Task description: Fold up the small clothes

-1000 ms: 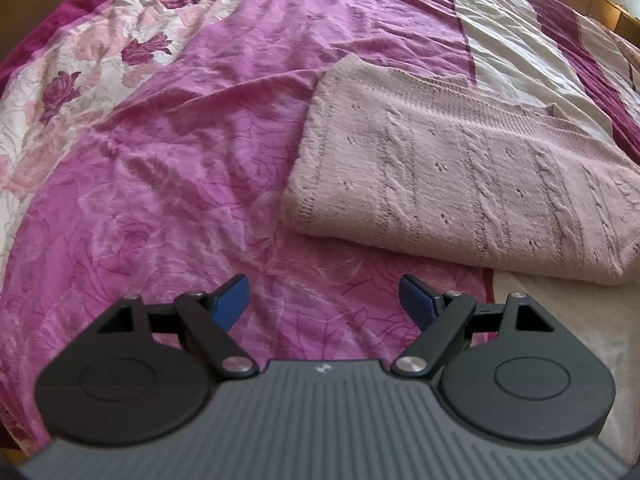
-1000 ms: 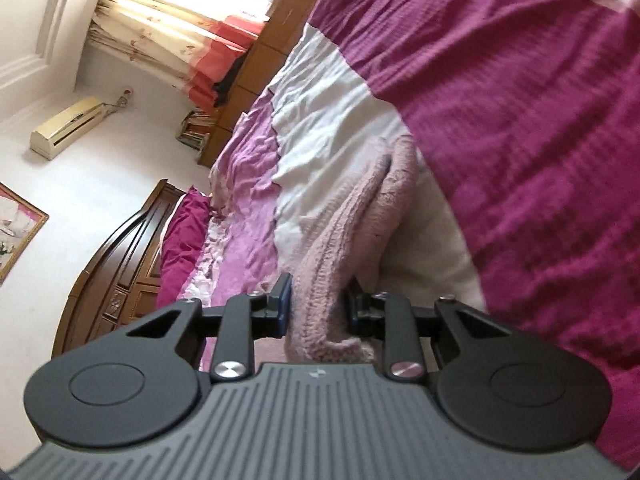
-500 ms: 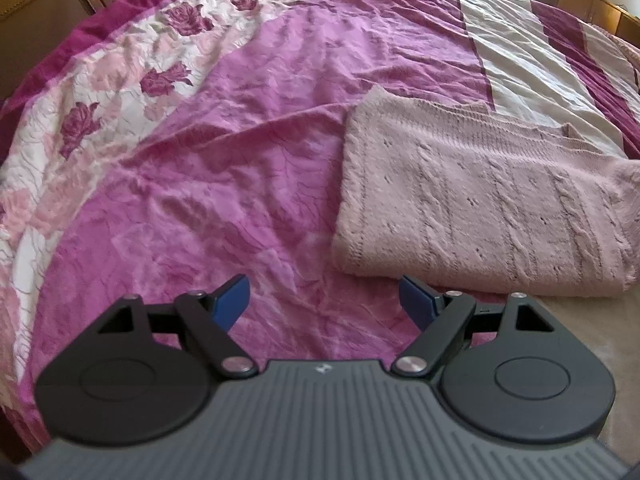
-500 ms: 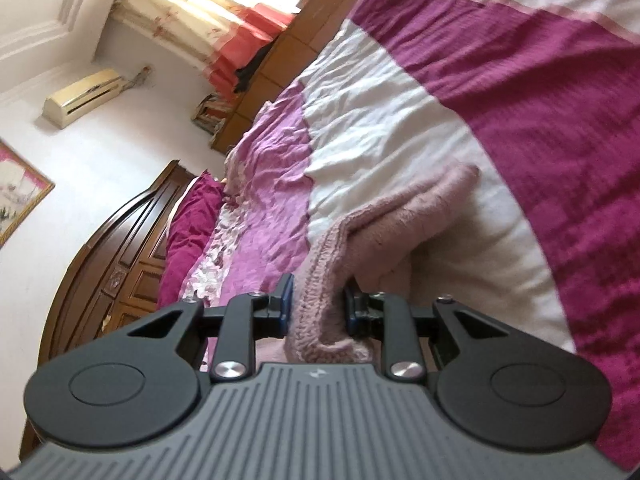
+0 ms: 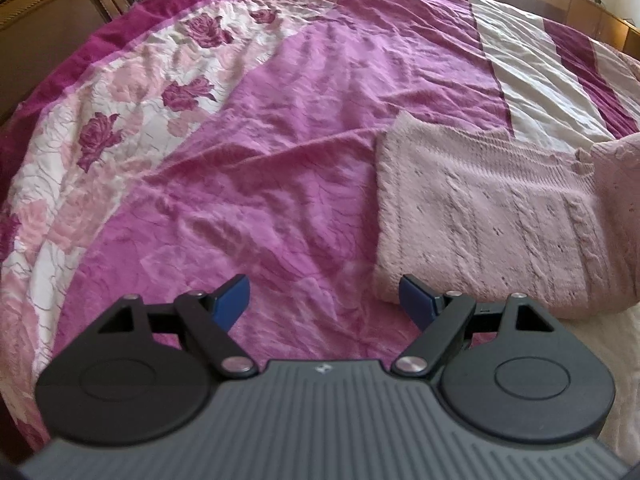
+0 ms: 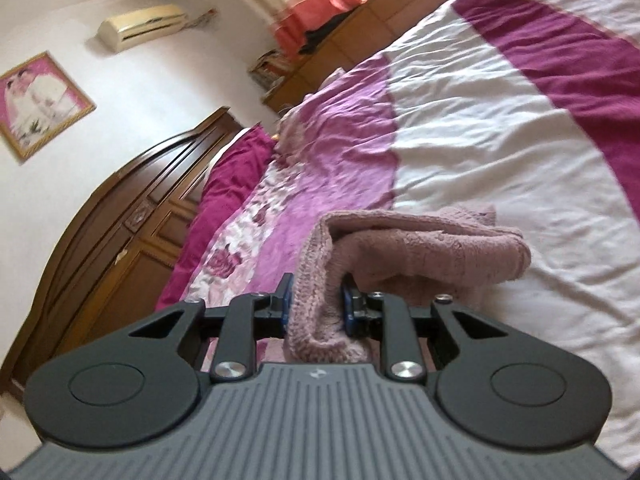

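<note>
A pale pink cable-knit sweater [image 5: 492,216] lies folded on the bed at the right of the left wrist view, its right part lifted off the cover. My left gripper [image 5: 322,300] stands open over the magenta bedspread, its right fingertip near the sweater's near left corner, with nothing between the pads. In the right wrist view my right gripper [image 6: 318,308] is shut on a bunched edge of the pink sweater [image 6: 420,248], which rises off the bed and hangs folded over beyond the fingers.
The bed cover [image 5: 280,152] has magenta, rose-print and cream stripes. A dark wooden headboard [image 6: 120,220] stands at the left of the right wrist view, with an air conditioner [image 6: 144,26], a framed picture [image 6: 36,100] and curtains on the wall. Wooden furniture [image 5: 48,12] borders the bed.
My right gripper has risen and rolled, lifting the gripped sweater edge off the bed. My left gripper drew back a little, so the sweater sits farther right in its view.
</note>
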`<state>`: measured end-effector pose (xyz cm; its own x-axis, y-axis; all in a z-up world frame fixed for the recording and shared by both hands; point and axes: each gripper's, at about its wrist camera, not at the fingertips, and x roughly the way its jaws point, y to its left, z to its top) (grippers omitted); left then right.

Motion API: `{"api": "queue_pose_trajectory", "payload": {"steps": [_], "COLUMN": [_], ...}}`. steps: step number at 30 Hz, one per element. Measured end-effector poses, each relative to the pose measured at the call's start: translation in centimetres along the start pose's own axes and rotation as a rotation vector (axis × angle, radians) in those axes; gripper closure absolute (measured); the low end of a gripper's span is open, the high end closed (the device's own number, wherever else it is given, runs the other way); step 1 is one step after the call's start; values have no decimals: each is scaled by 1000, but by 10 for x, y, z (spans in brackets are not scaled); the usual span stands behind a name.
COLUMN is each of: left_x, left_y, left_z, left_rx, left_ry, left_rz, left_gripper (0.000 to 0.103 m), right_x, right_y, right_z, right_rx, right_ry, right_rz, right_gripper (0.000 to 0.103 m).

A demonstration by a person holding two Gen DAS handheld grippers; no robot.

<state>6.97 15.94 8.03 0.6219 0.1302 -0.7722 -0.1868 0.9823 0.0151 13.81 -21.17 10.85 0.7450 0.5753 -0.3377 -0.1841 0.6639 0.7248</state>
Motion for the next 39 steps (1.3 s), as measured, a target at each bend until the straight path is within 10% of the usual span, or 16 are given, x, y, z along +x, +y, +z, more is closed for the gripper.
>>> {"api": "queue_pose_trajectory", "payload": {"steps": [17,28,39], "left_x": [-2,1,2], "left_y": [41,50,36], "left_z": [5,0,11], "left_rx": [-45,-61,-67], "left_ry": [-21,-16,-41], "left_rz": [40,40,-25], "left_gripper": [20,20,20], "right_x": [100,170,121], "right_y": [77,81,90], "right_z": [-41,-115,-115], "right_rx": [-75,-200,-187], "right_ry": [165,342,269], "right_rz": [92,-7,29], "right_gripper": [77,76,41]}}
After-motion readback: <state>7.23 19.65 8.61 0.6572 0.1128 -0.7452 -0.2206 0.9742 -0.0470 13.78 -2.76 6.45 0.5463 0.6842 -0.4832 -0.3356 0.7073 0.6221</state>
